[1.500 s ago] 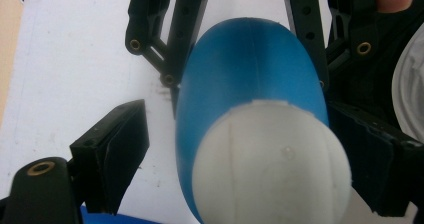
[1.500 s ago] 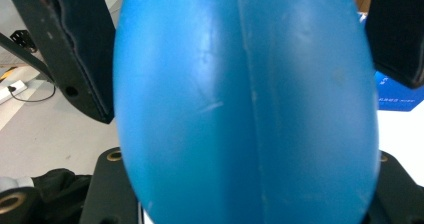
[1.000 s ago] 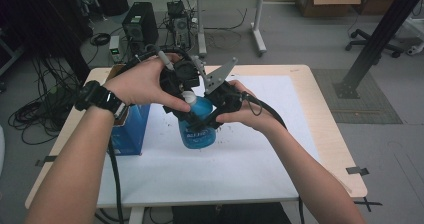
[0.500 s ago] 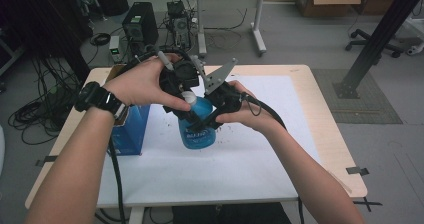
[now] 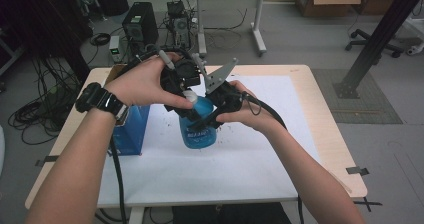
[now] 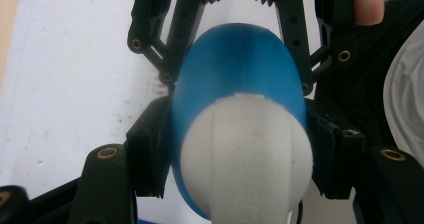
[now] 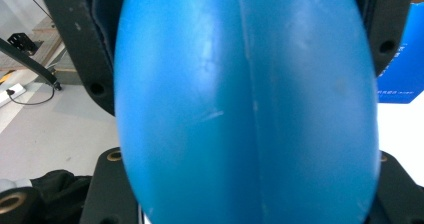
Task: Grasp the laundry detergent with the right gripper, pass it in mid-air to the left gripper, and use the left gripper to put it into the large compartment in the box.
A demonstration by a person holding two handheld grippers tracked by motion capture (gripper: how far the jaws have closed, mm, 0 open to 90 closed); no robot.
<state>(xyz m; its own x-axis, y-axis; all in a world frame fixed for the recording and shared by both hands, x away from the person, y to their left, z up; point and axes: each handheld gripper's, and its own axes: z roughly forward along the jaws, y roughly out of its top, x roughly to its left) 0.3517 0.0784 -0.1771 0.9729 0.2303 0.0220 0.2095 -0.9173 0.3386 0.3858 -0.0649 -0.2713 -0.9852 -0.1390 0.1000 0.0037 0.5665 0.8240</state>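
No visible shift since the prior frames: both hands and bottle stayed put. Table [image 5: 320,134], light wood w/ white sheet [image 5: 250,169], carried a blue box [image 5: 131,131] at left, partly under the left forearm. Blue bottle [image 5: 197,129] w/ white cap [image 5: 189,96] stood upright at sheet centre, just right of the box. Left gripper [image 5: 186,86] approached from the far left; jaws closed against the bottle's neck, just below the cap. Right gripper [image 5: 216,115] approached from the right; jaws clamped on bottle body, pressing both sides.
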